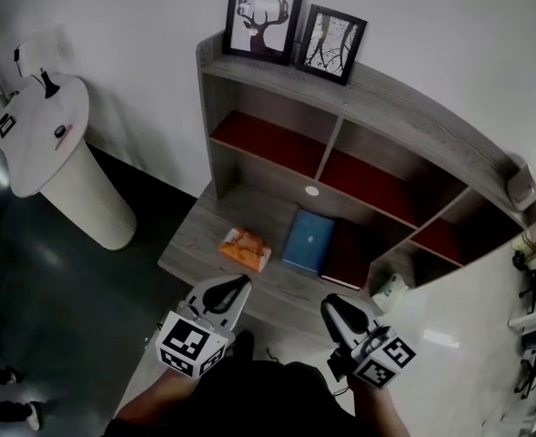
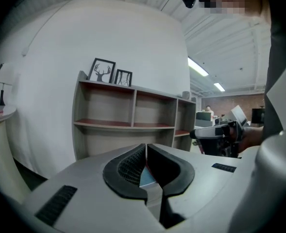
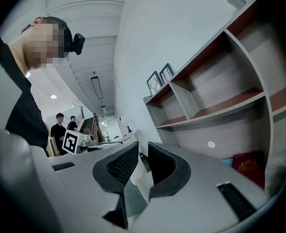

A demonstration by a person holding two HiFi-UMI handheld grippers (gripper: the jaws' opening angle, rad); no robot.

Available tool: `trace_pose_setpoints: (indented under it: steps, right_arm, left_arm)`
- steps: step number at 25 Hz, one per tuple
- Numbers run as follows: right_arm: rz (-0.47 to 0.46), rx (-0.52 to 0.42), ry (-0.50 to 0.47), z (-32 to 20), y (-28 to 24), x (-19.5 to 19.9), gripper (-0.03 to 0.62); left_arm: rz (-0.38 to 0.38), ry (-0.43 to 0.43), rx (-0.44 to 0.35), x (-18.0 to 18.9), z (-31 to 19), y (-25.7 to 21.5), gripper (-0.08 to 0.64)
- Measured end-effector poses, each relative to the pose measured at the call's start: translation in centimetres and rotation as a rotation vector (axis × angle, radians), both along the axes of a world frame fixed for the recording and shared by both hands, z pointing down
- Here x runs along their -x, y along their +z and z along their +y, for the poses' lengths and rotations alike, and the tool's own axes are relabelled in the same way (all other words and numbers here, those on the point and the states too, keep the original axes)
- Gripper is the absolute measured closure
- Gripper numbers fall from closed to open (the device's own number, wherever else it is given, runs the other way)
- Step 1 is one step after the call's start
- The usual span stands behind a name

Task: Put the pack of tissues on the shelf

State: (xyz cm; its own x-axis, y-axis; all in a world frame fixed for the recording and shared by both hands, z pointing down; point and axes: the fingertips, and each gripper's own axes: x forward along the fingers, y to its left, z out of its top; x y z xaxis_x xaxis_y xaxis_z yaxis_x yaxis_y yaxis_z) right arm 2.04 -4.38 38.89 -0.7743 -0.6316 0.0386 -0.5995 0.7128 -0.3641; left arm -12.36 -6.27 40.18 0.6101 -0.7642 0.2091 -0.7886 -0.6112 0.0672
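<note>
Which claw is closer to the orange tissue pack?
Left. The left gripper hangs just short of the tissue pack; the right gripper is farther, off to its right.

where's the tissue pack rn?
Head view: the orange tissue pack lies on the shelf unit's lower desk surface, just left of the blue book, ahead of the left gripper.

no word, brand or number can be read. the white cube [image 1: 193, 342] on the left tool [image 1: 231, 291] and that on the right tool [image 1: 334, 308] show only black square code patterns; the dark red book [image 3: 250, 166] bears a blurred gold emblem.
</note>
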Motion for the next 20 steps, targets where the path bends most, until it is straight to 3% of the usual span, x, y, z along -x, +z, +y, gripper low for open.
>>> trace_pose_setpoints:
  steps: [8, 14, 20]
  right_arm:
    - [0.063, 0.062, -0.006, -3.7, 1.7, 1.3, 0.571]
    - [0.049, 0.093, -0.048, -7.0, 3.5, 1.3, 0.571]
    - [0.125, 0.107, -0.111, -9.5, 6.5, 3.1, 0.569]
  left_arm:
    - [0.018, -0.007, 0.028, 1.1, -4.6, 0.3, 0.537]
    - [0.043, -0.063, 0.055, 0.2, -7.1, 1.5, 0.537]
    - [0.049, -0.093, 0.078, 0.8, -8.9, 3.2, 0.537]
